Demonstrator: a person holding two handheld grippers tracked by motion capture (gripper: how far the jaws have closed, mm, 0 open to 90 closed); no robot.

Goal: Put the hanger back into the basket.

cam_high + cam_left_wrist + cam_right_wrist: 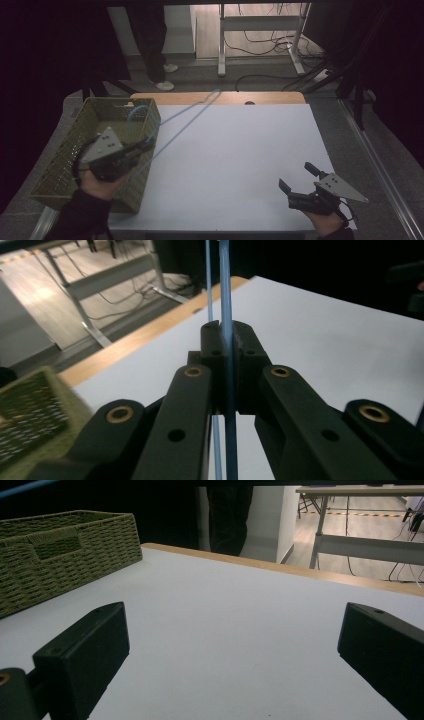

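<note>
A thin blue wire hanger (187, 118) is held up over the table's left side, its far corner reaching toward the table's back edge. My left gripper (148, 144) is shut on it next to the basket's right wall. In the left gripper view the blue hanger (226, 315) runs straight up between the closed jaws. An olive woven basket (75, 150) stands at the table's left edge, and the hanger's hook curves above it. My right gripper (298, 179) rests open near the front right corner, with nothing between its jaws. The basket (60, 555) lies far left in the right gripper view.
A white sheet (240, 160) covers the table, with a wooden strip (270, 98) along the back edge. A person's legs (155, 45) stand beyond the table on the left. A white table frame (260, 35) and floor cables lie farther back.
</note>
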